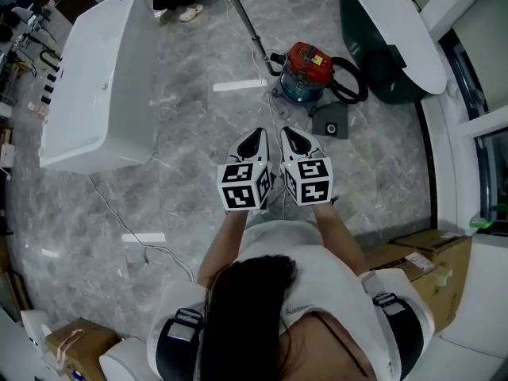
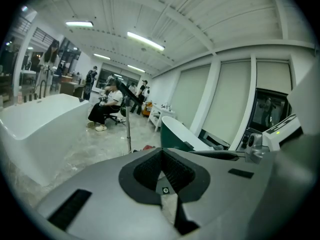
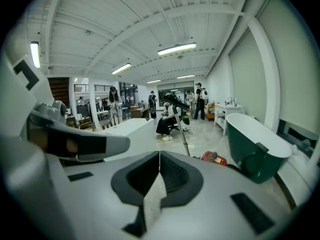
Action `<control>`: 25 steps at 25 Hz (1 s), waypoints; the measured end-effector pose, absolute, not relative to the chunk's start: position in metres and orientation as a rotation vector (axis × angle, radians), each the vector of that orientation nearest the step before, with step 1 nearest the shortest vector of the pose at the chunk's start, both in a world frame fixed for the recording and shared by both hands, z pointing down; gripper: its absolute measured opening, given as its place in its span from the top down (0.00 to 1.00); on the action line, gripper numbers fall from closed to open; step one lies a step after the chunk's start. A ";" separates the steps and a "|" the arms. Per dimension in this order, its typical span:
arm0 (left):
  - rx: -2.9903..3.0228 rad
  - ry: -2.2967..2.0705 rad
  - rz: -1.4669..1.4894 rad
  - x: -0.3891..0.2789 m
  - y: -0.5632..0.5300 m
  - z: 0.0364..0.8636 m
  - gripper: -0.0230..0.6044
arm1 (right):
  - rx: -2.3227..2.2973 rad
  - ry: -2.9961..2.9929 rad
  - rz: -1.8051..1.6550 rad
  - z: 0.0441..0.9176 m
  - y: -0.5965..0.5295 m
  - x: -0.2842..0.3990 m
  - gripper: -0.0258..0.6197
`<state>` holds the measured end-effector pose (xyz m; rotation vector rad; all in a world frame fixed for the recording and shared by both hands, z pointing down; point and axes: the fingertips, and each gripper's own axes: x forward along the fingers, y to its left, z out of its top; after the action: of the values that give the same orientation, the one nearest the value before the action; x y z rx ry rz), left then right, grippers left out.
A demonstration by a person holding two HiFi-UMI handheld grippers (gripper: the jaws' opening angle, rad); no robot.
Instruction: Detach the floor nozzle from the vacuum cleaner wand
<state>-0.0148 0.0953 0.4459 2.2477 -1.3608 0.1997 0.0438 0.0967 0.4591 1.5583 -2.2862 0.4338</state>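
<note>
Ahead on floor (image 1: pixel 198 173): red vacuum cleaner (image 1: pixel 308 70), wand (image 1: pixel 248 24); left hand-held gripper (image 1: pixel 254 139), right hand-held gripper (image 1: pixel 294 136) clenched, empty

One red vacuum cleaner (image 1: pixel 308 71), one wand (image 1: pixel 250 24), one white bathtub (image 1: pixel 95 86), one green bathtub (image 1: pixel 357 22), two grippers (image 1: pixel 255 137) (image 1: pixel 292 137)

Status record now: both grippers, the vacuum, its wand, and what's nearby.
left gripper: shut, empty, over the grey marble floor
right gripper: shut, empty, close beside the left
vacuum: red and teal canister vacuum cleaner on the floor ahead, apart from both grippers
wand: thin silver metal wand running from the canister away from the person, with a black piece at its far end
hose: black hose looped right of the canister
surroundings: white bathtub at left, dark green bathtub at right
task: nozzle not yet touched
</note>
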 end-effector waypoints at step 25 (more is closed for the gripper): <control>2.274 -1.360 0.271 -0.042 0.059 0.455 0.96 | 1.662 -2.177 0.476 0.468 0.071 0.056 0.94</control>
<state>-0.0420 0.0590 0.4554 2.2737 -1.3598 0.2714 0.0558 0.0705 0.4678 1.6624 -2.1773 0.4759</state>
